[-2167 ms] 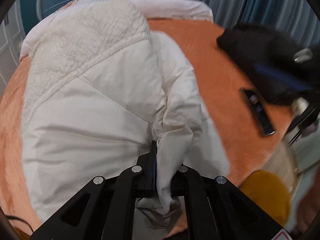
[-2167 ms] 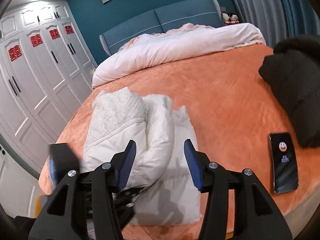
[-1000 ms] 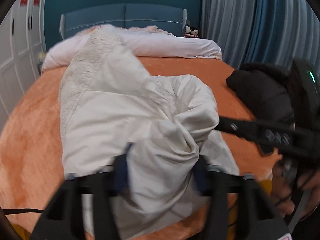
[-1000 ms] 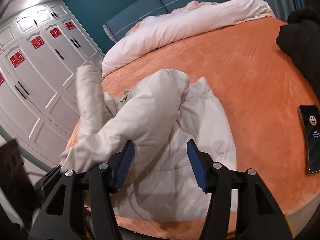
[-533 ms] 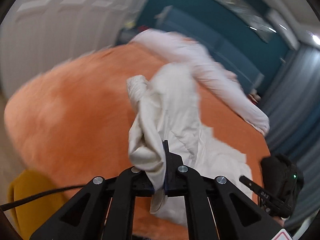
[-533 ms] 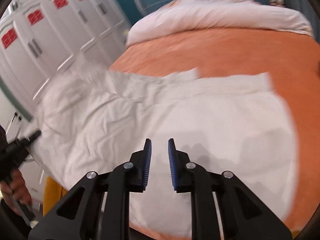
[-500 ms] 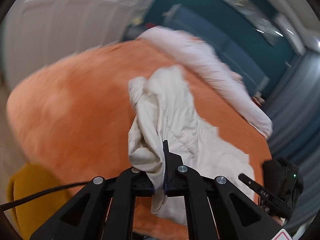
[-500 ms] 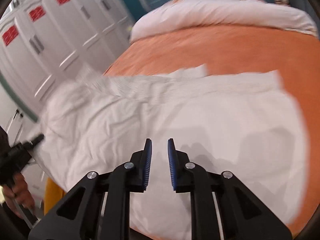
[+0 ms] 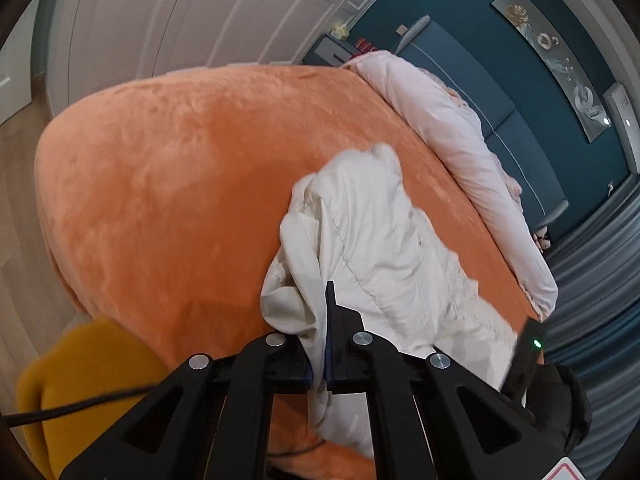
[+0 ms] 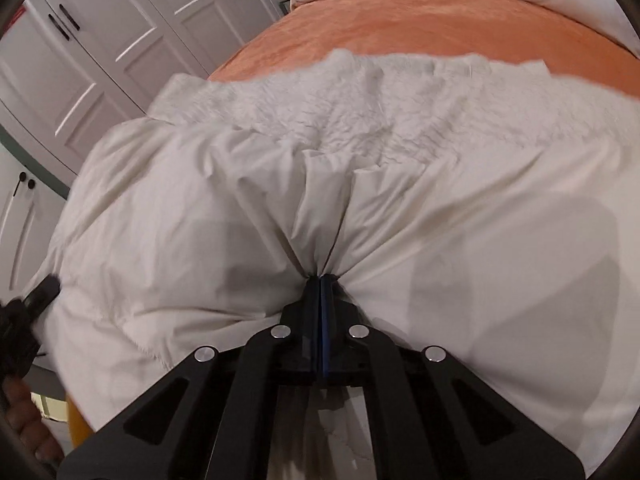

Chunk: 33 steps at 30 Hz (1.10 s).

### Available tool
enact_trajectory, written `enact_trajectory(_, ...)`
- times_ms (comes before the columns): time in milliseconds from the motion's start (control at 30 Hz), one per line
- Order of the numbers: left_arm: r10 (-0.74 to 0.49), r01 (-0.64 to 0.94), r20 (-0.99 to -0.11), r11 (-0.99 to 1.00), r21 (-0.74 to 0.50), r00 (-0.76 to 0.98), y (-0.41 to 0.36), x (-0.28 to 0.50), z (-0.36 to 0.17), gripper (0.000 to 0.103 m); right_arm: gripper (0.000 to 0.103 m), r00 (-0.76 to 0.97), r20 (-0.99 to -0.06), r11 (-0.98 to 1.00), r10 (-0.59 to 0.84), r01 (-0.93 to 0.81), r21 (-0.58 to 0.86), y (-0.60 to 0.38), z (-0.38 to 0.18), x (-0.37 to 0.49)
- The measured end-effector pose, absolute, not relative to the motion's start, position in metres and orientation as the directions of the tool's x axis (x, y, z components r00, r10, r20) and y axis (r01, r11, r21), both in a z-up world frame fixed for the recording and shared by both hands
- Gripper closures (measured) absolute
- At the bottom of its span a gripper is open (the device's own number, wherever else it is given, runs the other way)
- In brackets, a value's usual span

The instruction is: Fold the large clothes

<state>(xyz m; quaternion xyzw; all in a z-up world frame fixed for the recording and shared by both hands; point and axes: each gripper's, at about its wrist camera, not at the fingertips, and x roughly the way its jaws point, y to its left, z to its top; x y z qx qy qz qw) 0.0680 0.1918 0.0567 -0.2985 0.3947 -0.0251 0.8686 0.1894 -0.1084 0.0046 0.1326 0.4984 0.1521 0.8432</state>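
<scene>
My left tongs [image 9: 323,320] are pinched tight on a bunched edge of the white coat [image 9: 384,248], with cloth spilling over the near finger and hanging down past the jaws. My right tongs [image 10: 320,292] are clamped fully together too, biting a gathered fold of the same coat [image 10: 280,184], and creases fan out from the pinch toward 12 o'clock.

In the left view the coat trails from the tongs toward 1 o'clock across the orange bedspread [image 9: 168,184], its far end lying on the bed. A pale rolled duvet [image 9: 452,140] runs along the bed at 2 o'clock, well apart from the coat. In the right view the coat fills most of the picture, its textured fleecy part [image 10: 380,112] at 12 o'clock, with white wardrobe doors [image 10: 100,40] at 10 o'clock.
</scene>
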Motion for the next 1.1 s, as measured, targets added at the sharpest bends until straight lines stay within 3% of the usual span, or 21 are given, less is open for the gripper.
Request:
enact_trajectory(167,-0.280,-0.106,-0.644,0.864,-0.492,0.712,0.173,0.070,0.083,0.102,0.103,0.533,-0.719,0.881,0.446,-0.118,0.459,-0.158,0.038,0.126)
enact_trajectory(233,-0.291,-0.076,-0.627,0.868,-0.491,0.722,0.167,0.073,0.092,0.102,0.103,0.457,-0.736,0.852,0.499,-0.103,0.513,-0.158,0.013,0.116)
enact_trajectory(367,-0.358,0.043,-0.586,0.875,-0.481,0.727,0.126,0.071,0.124,0.103,0.103,0.466,-0.763,0.890,0.448,-0.152,0.429,-0.124,-0.023,0.123)
enact_trajectory(567,-0.440,0.345,-0.554,0.898,-0.274,0.707,0.007,0.054,0.163,0.103,0.103,0.438,-0.663,0.781,0.607,-0.176,0.599,-0.124,-0.031,0.140)
enact_trajectory(700,-0.525,0.509,-0.558,0.837,-0.202,0.643,-0.061,0.049,0.163,0.103,0.103,0.505,-0.584,0.710,0.636,-0.087,0.699,-0.201,-0.012,0.090)
enact_trajectory(867,-0.596,0.690,-0.642,0.710,-0.141,0.483,-0.141,0.028,0.129,0.103,0.102,0.631,-0.602,0.707,0.489,0.117,0.697,-0.339,0.011,-0.020)
enact_trajectory(1033,-0.571,0.782,-0.731,0.618,-0.085,0.373,-0.194,-0.005,0.071,0.103,0.101,0.724,-0.620,0.781,0.302,0.186,0.597,-0.396,0.051,-0.079)
enact_trajectory(1067,-0.562,0.791,-0.744,0.608,-0.075,0.362,-0.201,-0.010,0.061,0.103,0.099,0.736,-0.621,0.807,0.268,0.181,0.563,-0.400,0.063,-0.083)
enact_trajectory(1100,-0.553,0.798,-0.755,0.599,-0.066,0.352,-0.208,-0.014,0.050,0.103,0.088,0.747,-0.611,0.823,0.262,0.157,0.546,-0.398,0.073,-0.079)
